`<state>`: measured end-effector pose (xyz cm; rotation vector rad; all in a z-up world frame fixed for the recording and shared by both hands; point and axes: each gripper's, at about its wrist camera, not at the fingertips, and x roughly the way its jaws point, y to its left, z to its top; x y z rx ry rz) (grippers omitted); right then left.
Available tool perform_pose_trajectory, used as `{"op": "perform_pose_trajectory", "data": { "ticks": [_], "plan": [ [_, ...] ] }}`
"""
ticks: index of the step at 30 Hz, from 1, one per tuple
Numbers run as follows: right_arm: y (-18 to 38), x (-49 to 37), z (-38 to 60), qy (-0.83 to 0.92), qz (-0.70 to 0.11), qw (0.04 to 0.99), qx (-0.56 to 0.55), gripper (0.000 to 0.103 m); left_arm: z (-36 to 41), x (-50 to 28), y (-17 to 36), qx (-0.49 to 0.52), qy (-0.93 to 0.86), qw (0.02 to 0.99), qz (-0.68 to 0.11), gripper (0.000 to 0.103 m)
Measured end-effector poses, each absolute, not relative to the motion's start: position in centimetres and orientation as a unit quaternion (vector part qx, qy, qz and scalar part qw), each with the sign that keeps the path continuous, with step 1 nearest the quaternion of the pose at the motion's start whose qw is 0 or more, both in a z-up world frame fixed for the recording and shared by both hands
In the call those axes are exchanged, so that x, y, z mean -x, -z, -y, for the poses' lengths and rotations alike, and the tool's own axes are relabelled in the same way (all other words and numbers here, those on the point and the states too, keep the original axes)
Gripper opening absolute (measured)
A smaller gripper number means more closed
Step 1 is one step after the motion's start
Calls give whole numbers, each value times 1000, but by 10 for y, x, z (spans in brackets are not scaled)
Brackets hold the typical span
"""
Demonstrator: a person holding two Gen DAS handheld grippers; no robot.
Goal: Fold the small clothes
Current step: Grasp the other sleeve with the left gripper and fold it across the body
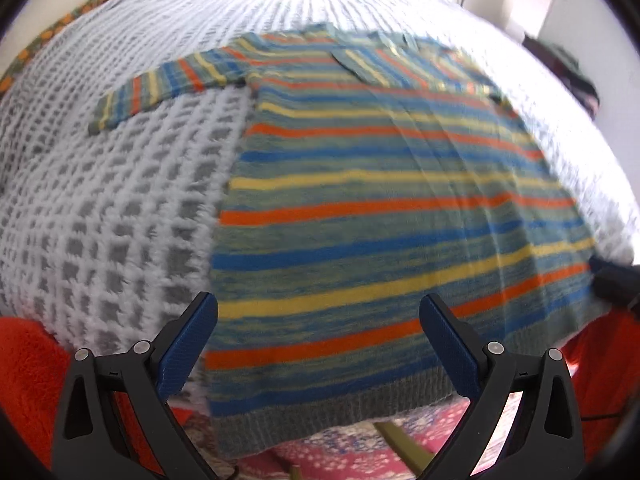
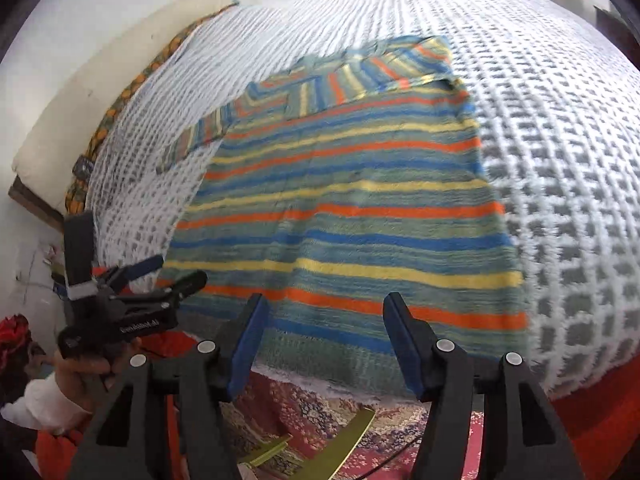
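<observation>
A bed (image 1: 100, 200) under a white-and-grey waffle blanket (image 2: 560, 160) fills both views, with a patterned rug (image 2: 304, 412) on the floor below its edge. On the blanket a striped sweater (image 1: 380, 200) lies flat — hem toward the cameras and hanging just over the bed's edge, one sleeve (image 1: 160, 88) stretched out to the side, the other folded across the chest. The left hand-held gripper (image 1: 318, 344) hovers over the hem with fingers spread, holding nothing. The right hand-held gripper (image 2: 322, 344) is spread too — empty, near the hem.
</observation>
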<state>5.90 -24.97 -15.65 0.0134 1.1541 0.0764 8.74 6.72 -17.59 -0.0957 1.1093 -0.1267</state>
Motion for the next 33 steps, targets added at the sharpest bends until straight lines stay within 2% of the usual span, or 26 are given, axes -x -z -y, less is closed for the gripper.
{"op": "perform_pose_trajectory", "data": {
  "ticks": [5, 7, 11, 14, 18, 24, 25, 27, 28, 29, 30, 31, 33],
  "plan": [
    [170, -63, 246, -54, -554, 830, -3, 60, -163, -137, 146, 156, 6, 863, -480, 101],
    [172, -65, 248, -52, -556, 830, -9, 60, -216, -169, 149, 232, -23, 856, -462, 102],
    [175, -57, 251, -45, -557, 829, -19, 60, -308, -213, 190, 376, -99, 806, -446, 101],
    [174, -55, 255, -40, -561, 827, -23, 60, -339, -234, 221, 453, -100, 766, -445, 101],
    [179, -57, 258, -34, -571, 820, -28, 60, -353, -258, 248, 480, -110, 745, -451, 101],
    [184, -61, 258, -32, -576, 817, -26, 60, -358, -269, 255, 483, -126, 750, -434, 101],
    [185, -61, 258, -32, -577, 816, -26, 60, -361, -271, 253, 480, -129, 754, -431, 97],
    [186, -61, 259, -31, -580, 814, -26, 60, -363, -274, 246, 471, -132, 763, -423, 69],
    [187, -60, 259, -31, -580, 813, -27, 60, -370, -279, 247, 473, -124, 762, -425, 47],
    [187, -60, 260, -31, -580, 813, -29, 60, -372, -281, 249, 477, -114, 760, -427, 30],
    [187, -60, 260, -31, -580, 814, -30, 60, -374, -282, 249, 476, -115, 757, -431, 23],
    [187, -60, 260, -31, -579, 814, -31, 60, -377, -283, 250, 477, -114, 755, -436, 6],
    [186, -61, 260, -32, -578, 815, -32, 60, -380, -276, 245, 476, -123, 756, -433, 5]
  ]
}}
